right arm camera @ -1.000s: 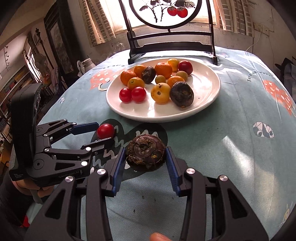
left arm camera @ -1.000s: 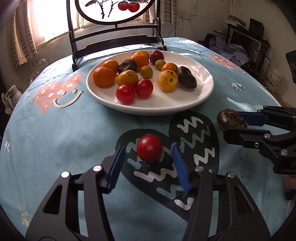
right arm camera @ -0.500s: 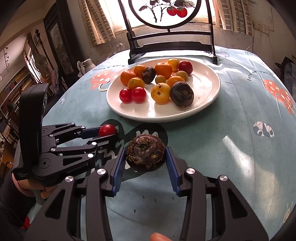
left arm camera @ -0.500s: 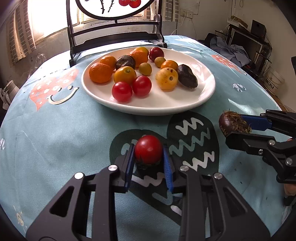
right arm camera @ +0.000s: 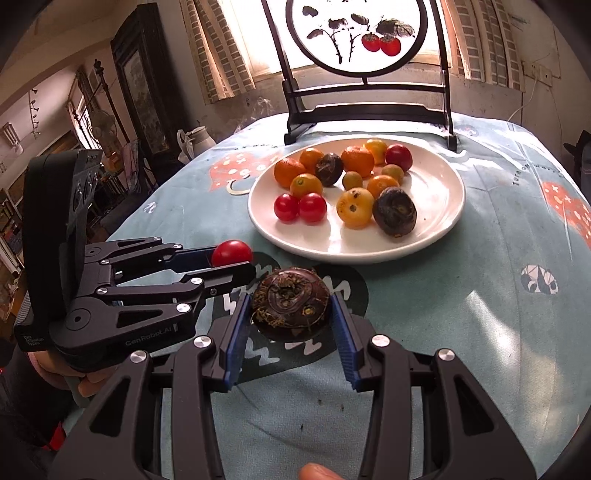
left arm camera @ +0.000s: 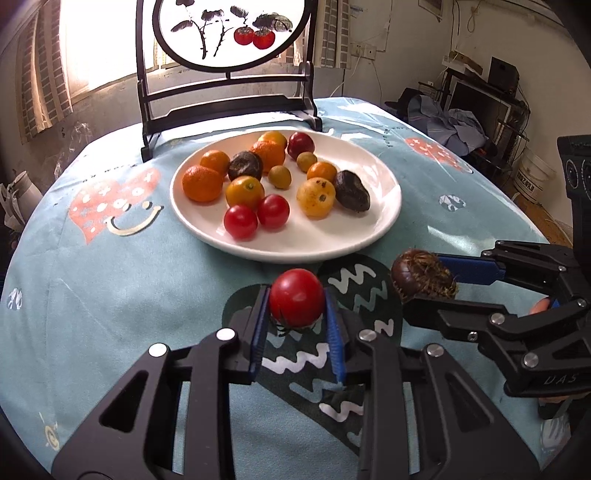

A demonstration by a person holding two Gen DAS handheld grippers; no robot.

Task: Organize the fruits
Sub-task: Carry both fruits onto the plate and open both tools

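Observation:
My left gripper (left arm camera: 296, 314) is shut on a red tomato (left arm camera: 296, 297) and holds it just above the tablecloth, in front of the white plate (left arm camera: 384, 192). My right gripper (right arm camera: 291, 306) is shut on a dark brown water chestnut (right arm camera: 290, 299), beside the left gripper (right arm camera: 236, 264) and its tomato (right arm camera: 231, 252). The chestnut (left arm camera: 423, 271) and right gripper (left arm camera: 439, 282) show at right in the left wrist view. The plate (right arm camera: 443, 192) holds several oranges, tomatoes and dark chestnuts.
A black stand with a round painted screen (left arm camera: 229, 33) rises behind the plate at the table's far edge. The round table has a light blue patterned cloth (left arm camera: 92, 280). Room clutter lies beyond the right edge.
My left gripper closed on the red tomato and lifted it slightly toward the plate. My right gripper kept its hold on the chestnut and rose a little.

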